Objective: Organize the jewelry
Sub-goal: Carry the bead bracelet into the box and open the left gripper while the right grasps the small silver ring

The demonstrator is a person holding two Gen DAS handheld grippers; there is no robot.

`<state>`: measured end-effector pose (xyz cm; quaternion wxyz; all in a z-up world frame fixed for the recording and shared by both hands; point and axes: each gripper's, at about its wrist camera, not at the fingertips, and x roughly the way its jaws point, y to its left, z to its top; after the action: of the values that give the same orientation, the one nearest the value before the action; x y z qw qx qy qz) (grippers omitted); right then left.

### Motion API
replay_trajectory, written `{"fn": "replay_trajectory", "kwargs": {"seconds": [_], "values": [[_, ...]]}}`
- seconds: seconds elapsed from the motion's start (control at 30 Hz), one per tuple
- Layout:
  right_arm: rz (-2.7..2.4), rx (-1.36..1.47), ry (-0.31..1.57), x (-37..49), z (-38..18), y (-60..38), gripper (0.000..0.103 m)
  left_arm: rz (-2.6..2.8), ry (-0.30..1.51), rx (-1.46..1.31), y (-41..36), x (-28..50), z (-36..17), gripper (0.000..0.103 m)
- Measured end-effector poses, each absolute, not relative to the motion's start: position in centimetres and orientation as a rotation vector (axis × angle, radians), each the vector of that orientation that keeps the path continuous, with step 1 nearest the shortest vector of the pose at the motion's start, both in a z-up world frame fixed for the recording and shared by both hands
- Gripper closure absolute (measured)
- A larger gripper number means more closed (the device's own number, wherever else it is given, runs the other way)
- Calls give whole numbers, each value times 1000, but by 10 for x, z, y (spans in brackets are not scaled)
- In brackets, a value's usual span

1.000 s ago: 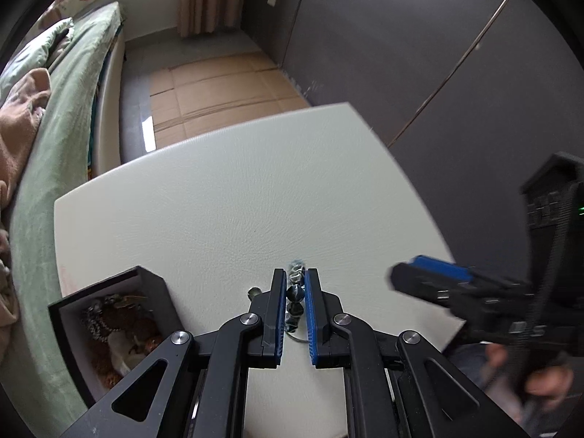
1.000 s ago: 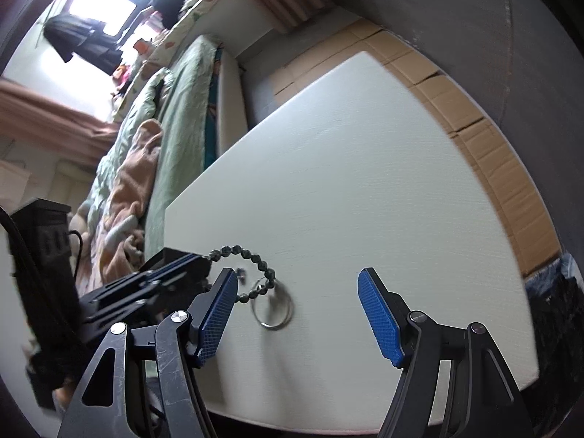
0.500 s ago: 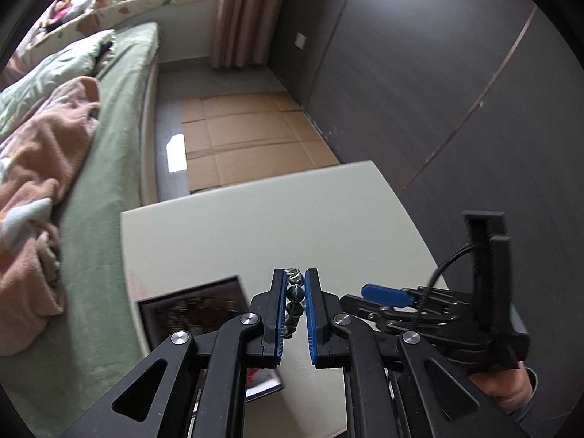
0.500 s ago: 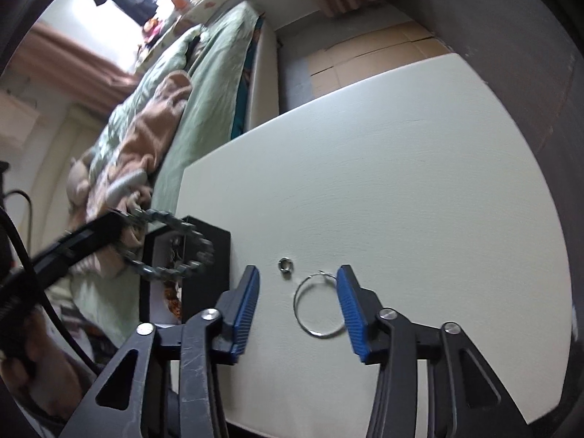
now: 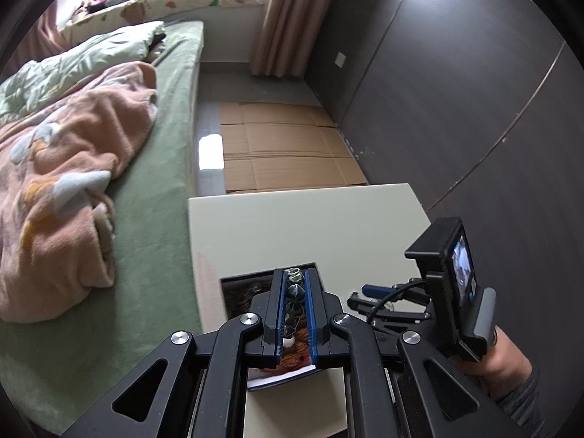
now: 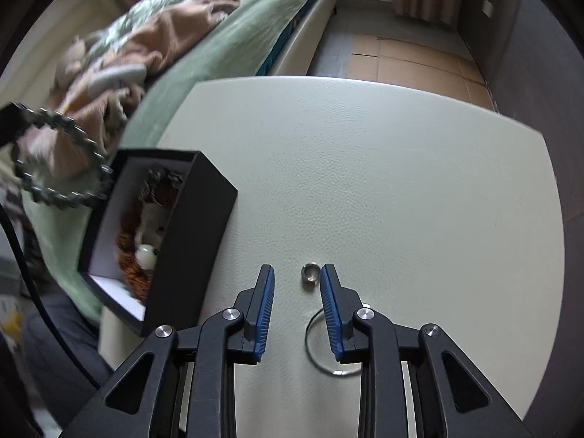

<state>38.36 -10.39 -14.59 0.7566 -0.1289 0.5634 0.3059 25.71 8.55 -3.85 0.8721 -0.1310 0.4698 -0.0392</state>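
Dangling from the closed left tongs [image 5: 295,294], a dark green beaded bracelet [image 6: 60,158] is held above the open black jewellery box [image 6: 189,226] at the table's [image 6: 401,168] left edge. It is judged light and floppy, best pinched across its beads. The right tongs [image 6: 296,294] stand partly open, empty, around a small silver ring [image 6: 310,273]; a thin wire hoop [image 6: 330,343], likely slippery, lies just nearer. Ample bare table is seen beyond.

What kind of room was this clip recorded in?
Most likely a bedroom: a bed with a green sheet and a rumpled pink blanket stands beside the white table, and a curtain hangs at the far wall.
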Motion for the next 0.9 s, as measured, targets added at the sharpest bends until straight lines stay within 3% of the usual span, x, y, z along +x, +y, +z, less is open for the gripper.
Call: {"fn": "replay_trajectory", "kwargs": {"seconds": [0.33,0.4,0.43,0.53,0.9], "values": [[638,-442,1201,383,-155,-87,76,-61,984,-282,98,242,-41,93],[639,-464,1192,379,-155,-88,81,-65,984,-281,98,241,-40,93],[643,-469,1196,378,-155,-87,88,-67,983,-282,98,241,-40,93],[636,-469,1198,376,-155,-89,89,-74,983,-280,95,243,-41,93],[694,-200,1083,369,-112,-113,89,-120,1036,-398,96,261,-64,90]]}}
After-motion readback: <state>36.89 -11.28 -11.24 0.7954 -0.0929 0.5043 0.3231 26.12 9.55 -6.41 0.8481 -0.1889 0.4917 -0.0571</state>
